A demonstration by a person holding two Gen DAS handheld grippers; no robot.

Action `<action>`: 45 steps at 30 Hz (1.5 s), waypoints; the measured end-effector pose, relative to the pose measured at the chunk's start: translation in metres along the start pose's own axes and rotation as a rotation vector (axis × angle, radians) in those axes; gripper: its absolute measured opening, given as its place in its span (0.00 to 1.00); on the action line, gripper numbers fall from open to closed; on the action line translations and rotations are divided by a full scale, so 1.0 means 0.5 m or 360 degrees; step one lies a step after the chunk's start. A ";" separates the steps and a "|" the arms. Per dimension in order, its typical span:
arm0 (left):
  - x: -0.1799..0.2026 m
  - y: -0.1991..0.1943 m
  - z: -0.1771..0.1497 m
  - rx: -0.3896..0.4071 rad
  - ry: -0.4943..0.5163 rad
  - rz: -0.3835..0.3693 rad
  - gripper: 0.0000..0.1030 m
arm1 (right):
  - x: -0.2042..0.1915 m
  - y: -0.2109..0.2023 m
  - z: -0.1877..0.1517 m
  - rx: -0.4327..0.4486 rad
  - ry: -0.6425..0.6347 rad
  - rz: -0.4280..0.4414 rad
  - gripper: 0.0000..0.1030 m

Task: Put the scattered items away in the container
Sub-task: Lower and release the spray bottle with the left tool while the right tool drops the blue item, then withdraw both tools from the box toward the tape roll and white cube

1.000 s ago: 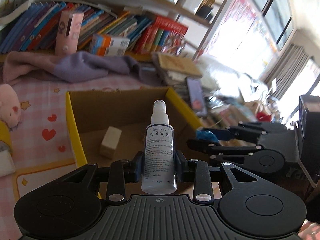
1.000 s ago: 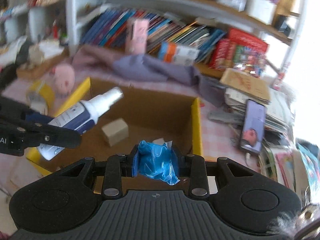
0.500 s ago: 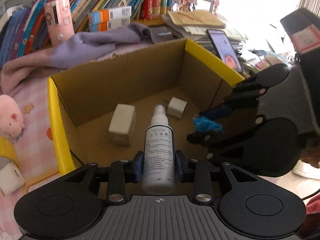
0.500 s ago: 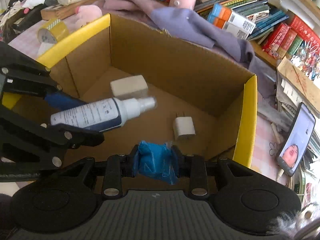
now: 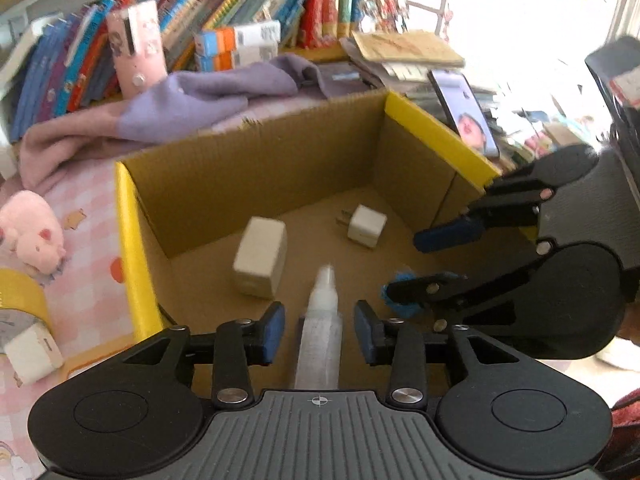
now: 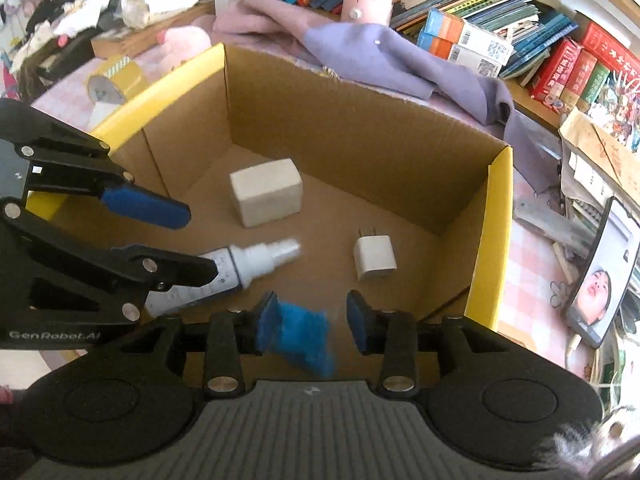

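Two grippers hang nose-down over the cardboard box (image 6: pixel 492 224) as I let go. On the left gripper (image 5: pixel 319 330) the jaws are opening, clear of the spray bottle (image 5: pixel 320 340) blurred between them; on the right gripper (image 6: pixel 311 322) they part around the blue wad (image 6: pixel 304 336). My worry: the bottle may roll onto the charger plug (image 6: pixel 374 258) or beige block (image 6: pixel 266 192), and the wad (light, crumpled) may cling to a pad.

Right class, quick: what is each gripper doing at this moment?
Left gripper: jaws opening, pads clear of the spray bottle between them.
Right gripper: jaws opening, the blue packet between them and coming loose over the box.
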State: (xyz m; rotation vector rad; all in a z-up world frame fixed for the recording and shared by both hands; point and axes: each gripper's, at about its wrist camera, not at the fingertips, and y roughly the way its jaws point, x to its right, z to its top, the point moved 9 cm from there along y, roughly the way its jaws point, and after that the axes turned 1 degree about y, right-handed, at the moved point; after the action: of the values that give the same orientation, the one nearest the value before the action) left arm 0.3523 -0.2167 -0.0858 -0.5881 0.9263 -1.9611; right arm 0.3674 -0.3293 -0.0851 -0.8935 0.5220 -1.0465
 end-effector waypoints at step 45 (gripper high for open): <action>-0.119 -0.352 -0.178 0.0470 -0.0066 -0.0038 0.79 | -0.212 -0.290 -0.097 0.0473 0.0630 -0.0607 0.44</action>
State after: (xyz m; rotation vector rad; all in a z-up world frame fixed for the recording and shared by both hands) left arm 0.2326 -0.0704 -0.0045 -0.4683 0.5907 -2.0498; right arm 0.2111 -0.2827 0.0048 -0.5298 0.5145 -1.6207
